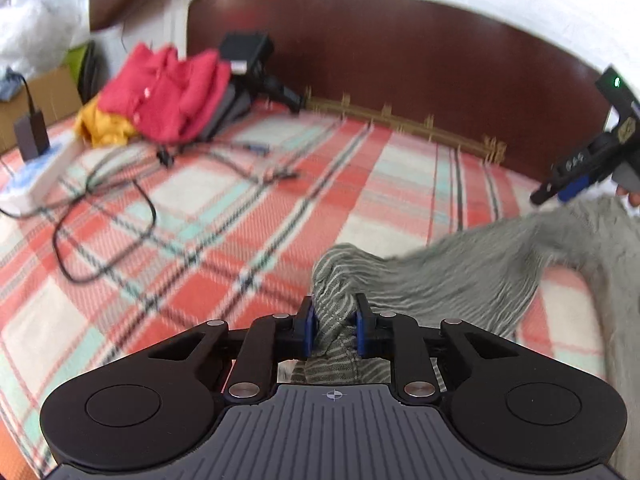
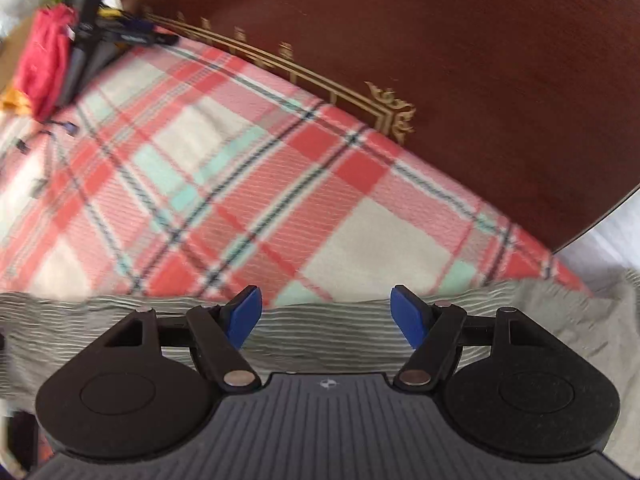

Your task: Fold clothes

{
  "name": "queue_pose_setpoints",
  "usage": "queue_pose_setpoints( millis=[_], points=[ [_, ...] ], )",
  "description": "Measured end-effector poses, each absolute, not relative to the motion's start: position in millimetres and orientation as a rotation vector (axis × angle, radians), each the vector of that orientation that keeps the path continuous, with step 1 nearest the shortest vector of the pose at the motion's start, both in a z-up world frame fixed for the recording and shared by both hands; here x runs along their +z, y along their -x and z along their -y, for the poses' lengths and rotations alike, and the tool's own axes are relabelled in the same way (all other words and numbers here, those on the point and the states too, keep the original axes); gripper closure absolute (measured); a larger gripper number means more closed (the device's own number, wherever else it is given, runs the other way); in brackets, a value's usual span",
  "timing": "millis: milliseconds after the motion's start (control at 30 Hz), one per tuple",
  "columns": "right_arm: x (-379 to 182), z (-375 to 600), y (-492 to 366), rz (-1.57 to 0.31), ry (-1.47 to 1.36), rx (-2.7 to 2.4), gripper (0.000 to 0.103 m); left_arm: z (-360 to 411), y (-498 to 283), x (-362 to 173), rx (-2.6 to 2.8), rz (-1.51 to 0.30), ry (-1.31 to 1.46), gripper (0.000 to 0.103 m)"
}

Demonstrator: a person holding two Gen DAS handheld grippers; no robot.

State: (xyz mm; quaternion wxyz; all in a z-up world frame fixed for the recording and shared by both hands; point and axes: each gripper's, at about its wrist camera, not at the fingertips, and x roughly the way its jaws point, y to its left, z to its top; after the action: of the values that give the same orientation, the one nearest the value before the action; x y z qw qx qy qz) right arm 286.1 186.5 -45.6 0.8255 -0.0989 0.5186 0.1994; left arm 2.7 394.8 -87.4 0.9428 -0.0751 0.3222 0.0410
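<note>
Garment (image 1: 452,276): grey ribbed knit, soft, light, lay bunched on bed (image 1: 240,216). My left fingers (image 1: 335,330) pinched its edge; right fingers (image 2: 326,316) gaped, empty, above hem. Judged hem corner best hold.

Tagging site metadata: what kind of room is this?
Most likely a bedroom. The work surface is a bed: a dark wooden headboard with gold trim, a plaid blanket over the mattress, and a pile of red and yellow clothes on it.
</note>
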Motion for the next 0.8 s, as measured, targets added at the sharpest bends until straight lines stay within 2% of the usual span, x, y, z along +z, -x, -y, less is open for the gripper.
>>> queue_pose_setpoints(
  millis=[333, 800],
  points=[
    [-48, -195, -282, -1.169, 0.216, 0.465, 0.028, -393, 13, -40, 0.083, -0.544, 0.167, 0.086],
    [-40, -165, -291, -1.252, 0.061, 0.353, 0.028, -325, 99, 4, -0.146, -0.388, 0.091, 0.083]
  ],
)
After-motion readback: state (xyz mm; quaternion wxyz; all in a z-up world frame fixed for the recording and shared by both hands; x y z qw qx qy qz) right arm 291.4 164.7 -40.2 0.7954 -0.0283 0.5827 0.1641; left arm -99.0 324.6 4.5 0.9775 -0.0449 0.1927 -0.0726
